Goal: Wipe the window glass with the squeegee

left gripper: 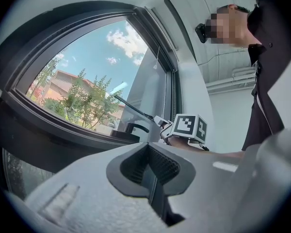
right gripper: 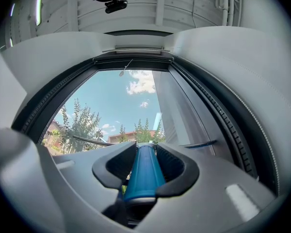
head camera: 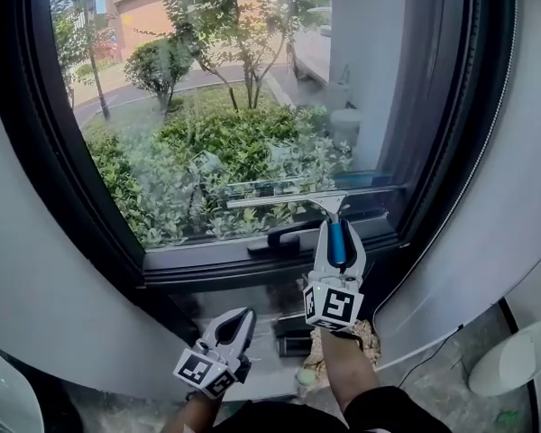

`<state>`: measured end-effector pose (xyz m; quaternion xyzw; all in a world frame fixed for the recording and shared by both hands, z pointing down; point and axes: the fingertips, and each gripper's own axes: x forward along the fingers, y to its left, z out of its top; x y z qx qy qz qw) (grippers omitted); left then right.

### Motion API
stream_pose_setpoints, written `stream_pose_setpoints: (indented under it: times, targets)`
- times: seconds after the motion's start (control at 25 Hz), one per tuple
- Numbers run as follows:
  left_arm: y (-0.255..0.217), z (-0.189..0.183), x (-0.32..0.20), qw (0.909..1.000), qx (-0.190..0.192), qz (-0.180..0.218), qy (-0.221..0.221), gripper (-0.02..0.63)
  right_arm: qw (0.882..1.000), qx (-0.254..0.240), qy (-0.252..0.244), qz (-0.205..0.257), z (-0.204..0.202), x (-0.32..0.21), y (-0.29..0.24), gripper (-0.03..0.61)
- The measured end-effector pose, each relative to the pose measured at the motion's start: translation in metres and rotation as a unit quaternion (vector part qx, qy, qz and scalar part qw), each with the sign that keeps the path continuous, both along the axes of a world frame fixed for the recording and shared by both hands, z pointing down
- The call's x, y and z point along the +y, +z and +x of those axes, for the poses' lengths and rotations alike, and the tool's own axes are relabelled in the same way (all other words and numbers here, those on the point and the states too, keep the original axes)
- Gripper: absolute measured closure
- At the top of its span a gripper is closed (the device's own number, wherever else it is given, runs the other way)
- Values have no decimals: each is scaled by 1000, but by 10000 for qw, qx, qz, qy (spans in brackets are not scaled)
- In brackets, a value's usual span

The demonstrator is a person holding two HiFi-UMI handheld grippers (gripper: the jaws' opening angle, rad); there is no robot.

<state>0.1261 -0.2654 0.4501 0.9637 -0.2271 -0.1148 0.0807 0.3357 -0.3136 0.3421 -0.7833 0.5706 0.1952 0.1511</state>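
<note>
1. R gripper (head camera: pixel 339 240): jaws clamped on blue grip of squeegee (head camera: pixel 317 197). R gripper view shows the grip seated betw. the pads.
2. L gripper (head camera: pixel 232 328): jaws closed, nothing betw. them; held low, near sill.
3. Head view only: blade horiz. across lower window glass (head camera: pixel 225 106), just above black window handle (head camera: pixel 287 233).
4. L gripper view only: R marker cube (left gripper: pixel 189 126) and person (left gripper: pixel 274 57).

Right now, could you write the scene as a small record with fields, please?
tool: squeegee, blue handle, blade seemingly against the lower glass
right gripper: jaws shut on the squeegee handle
left gripper: jaws together, empty, held lower than the right gripper
window glass: shrubs and trees visible outside
window handle: black, just below the blade
</note>
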Motion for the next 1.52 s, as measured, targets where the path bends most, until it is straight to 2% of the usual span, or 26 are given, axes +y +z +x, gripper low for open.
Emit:
stream_pose_setpoints:
  times: [0.6, 0.84, 1.04, 1.12, 1.2, 1.36, 1.52]
  targets:
    - [-2, -3, 5, 9999, 44, -75, -129, 614, 9998, -10, -24, -174, 0, 0, 20, 444]
    - [8, -1, 8, 9999, -82, -97, -114, 614, 9997, 20, -38, -239, -1, 0, 25, 445]
    - [5, -1, 12, 9997, 67, -190, -135, 614, 9994, 41, -59, -337, 0, 0, 32, 443]
    - [11, -3, 12, 9996, -46, -209, -197, 614, 9993, 14, -71, -358, 0, -1, 34, 445]
    - [15, -4, 13, 9995, -108, -198, -224, 614, 9993, -19, -80, -376, 1, -1, 36, 445]
    - [7, -3, 18, 9995, 46, -187, -231, 614, 9990, -28, -101, -425, 1, 0, 38, 445]
    - [7, -6, 21, 9993, -25, -145, -347, 614, 9991, -63, -144, -383, 1, 0, 34, 445]
